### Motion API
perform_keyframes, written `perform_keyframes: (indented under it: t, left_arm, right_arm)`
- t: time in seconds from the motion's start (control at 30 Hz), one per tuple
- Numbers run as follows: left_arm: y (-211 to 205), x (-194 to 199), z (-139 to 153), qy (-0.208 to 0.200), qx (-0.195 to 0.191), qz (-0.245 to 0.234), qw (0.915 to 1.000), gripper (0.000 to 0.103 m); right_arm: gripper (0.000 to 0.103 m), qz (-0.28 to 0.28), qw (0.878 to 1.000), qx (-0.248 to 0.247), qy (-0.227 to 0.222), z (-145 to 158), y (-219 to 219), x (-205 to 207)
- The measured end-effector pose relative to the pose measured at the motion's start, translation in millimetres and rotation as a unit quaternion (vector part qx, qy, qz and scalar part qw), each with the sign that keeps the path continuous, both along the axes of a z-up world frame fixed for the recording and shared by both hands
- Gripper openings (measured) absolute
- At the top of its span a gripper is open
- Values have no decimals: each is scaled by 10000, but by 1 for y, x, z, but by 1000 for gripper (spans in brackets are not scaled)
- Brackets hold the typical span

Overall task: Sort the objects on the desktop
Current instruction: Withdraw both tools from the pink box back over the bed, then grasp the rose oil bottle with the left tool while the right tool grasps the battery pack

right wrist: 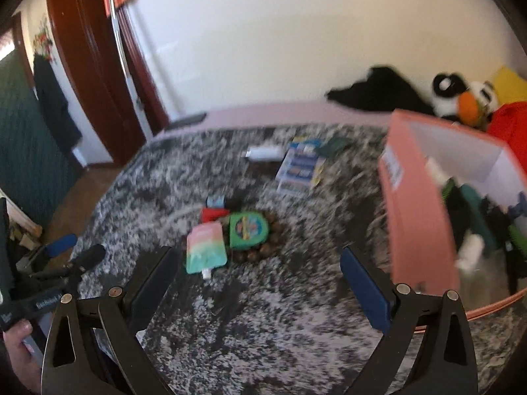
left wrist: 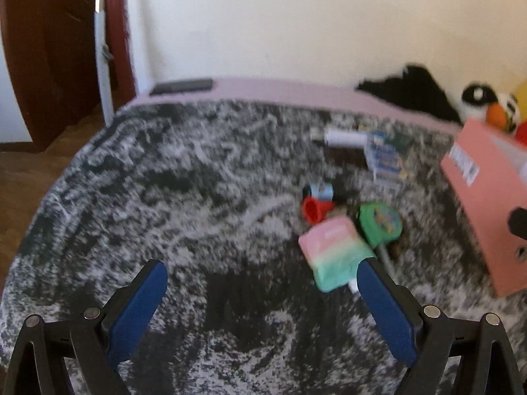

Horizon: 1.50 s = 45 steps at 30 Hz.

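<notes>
On the grey-and-white marbled table (left wrist: 197,197) lies a cluster: a pink-to-green pouch (left wrist: 332,253) (right wrist: 206,251), a green round-topped pack (left wrist: 380,222) (right wrist: 248,230), a red piece (left wrist: 314,210) (right wrist: 214,214), a small blue piece (left wrist: 319,191), a white tube (left wrist: 344,139) (right wrist: 265,153) and a blue-white pack (left wrist: 385,159) (right wrist: 301,168). My left gripper (left wrist: 262,271) is open and empty, its right finger just in front of the pouch. My right gripper (right wrist: 260,258) is open and empty, just short of the cluster. A pink box (left wrist: 477,197) (right wrist: 418,210) stands right, holding several items.
A brown bead bracelet (right wrist: 263,250) lies under the green pack. Plush toys (right wrist: 461,95) and a black cloth (right wrist: 378,92) sit at the back right. A dark flat device (left wrist: 181,86) lies at the far table edge. The left hand-held gripper (right wrist: 59,247) shows at left.
</notes>
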<state>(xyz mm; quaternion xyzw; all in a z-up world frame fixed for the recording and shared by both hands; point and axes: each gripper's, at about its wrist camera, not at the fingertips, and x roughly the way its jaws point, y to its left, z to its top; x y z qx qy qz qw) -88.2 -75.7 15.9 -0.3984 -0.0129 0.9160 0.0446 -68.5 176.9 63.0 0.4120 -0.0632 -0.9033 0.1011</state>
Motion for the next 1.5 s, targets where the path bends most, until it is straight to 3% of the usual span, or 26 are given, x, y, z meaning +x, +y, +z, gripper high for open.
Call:
perform_keyframes:
  t: [0.2,0.57,0.83,1.0,1.03,1.17,1.23,1.37,1.5]
  left_arm:
    - [12,-24,-21,-246,-152,-149,9995,97]
    - [41,-102,-38,-577,221,-395,9973,97]
    - [84,-167,-78,-1079,271,-550,9923,96]
    - [97,-185,-100,-1227,280,-573,9904,96]
    - [98,-187,-101,-1151,219,-546,9916,96]
    - [103,-192,-106,-856,-354,-570,9941,70]
    - [96,-192,-104,-769,-222,-576,9951,64]
    - [75,-194,-99,-729,298,-486,9957,64]
    - [66,-192,-90,-679,350,-385,9963,64]
  right_arm:
    - [101,83,9992,-145,-350,-37,-9,-30]
    - [101,-442,9971,-369,-506,-73,12,-102]
    - [101,-684,9949,-345,-649,-105,26,-152]
    - [101,-847,9929,-291,-788,-131,37,-178]
    - [101,-857,9926,-279,-818,-135,38,-182]
    - [103,-868,9933,-106,-761,-142,39,-197]
    - [103,-879,9933,-47,-748,-143,37,-207]
    - [103,-830,9936,-63,-758,-142,29,-233]
    - [103,-813,9923,441,-820,-150,10,-255]
